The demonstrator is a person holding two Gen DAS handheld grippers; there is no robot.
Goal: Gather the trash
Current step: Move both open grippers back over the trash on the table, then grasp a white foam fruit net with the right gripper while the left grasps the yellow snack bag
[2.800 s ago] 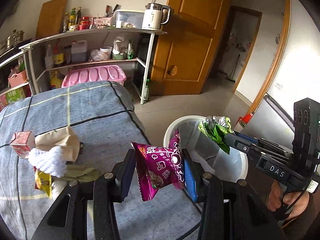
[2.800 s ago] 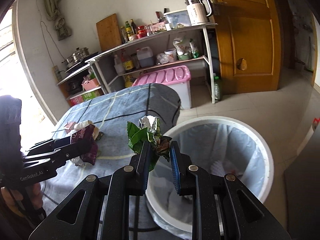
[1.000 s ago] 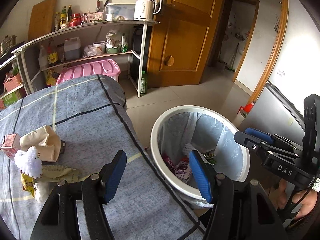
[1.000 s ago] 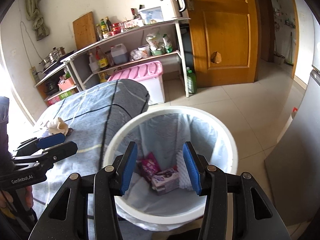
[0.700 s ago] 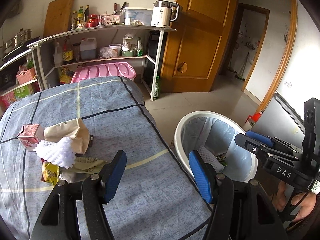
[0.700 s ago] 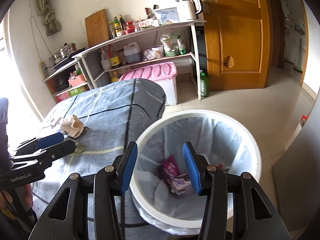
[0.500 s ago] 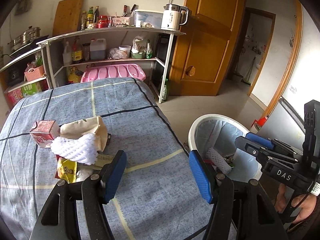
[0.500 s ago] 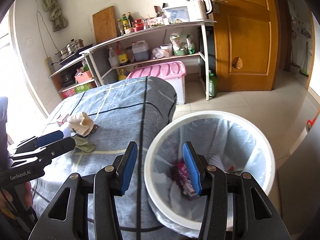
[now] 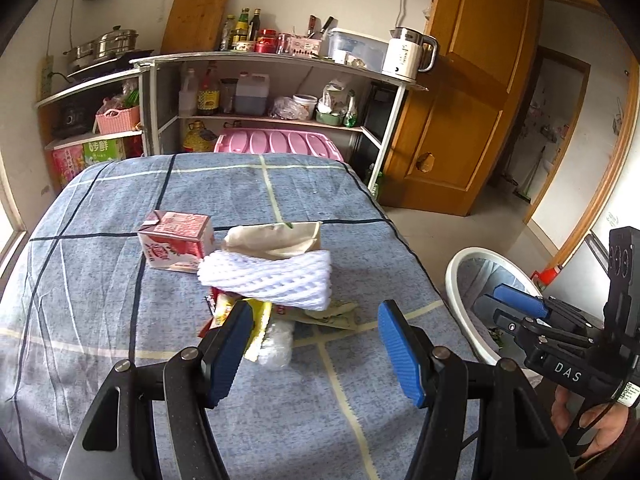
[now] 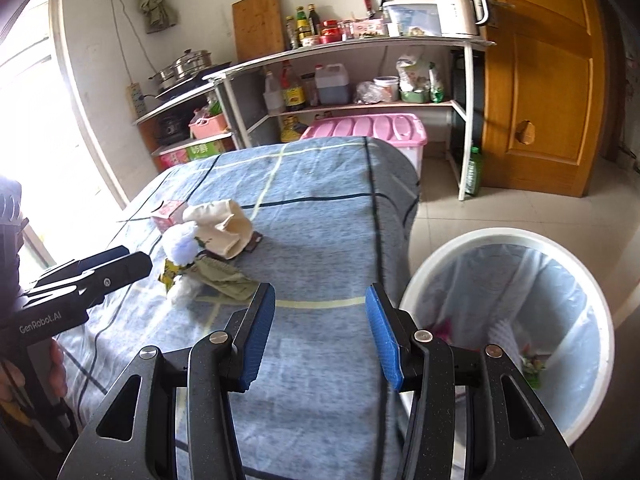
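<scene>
Blue checked tablecloth (image 9: 100, 280), pink-and-white milk carton (image 9: 175, 245), white foam net (image 9: 268, 276), white bin (image 10: 508, 240).

Home kitchen, lived-in, doubling as eating space.

Ahead of the tools: metal shelf rack (image 9: 276, 60) with oil and sauce bottles (image 9: 208, 92), electric kettle (image 9: 408, 58), cutting board (image 9: 196, 18) against the wall, steamer pot (image 9: 108, 42) on a cooktop. Pink storage bin (image 9: 280, 144) beneath. Cloth-covered table (image 9: 100, 280) in front; wooden door (image 9: 460, 100) and tiled floor to the right, lined waste bin (image 10: 568, 360) beside the table.
</scene>
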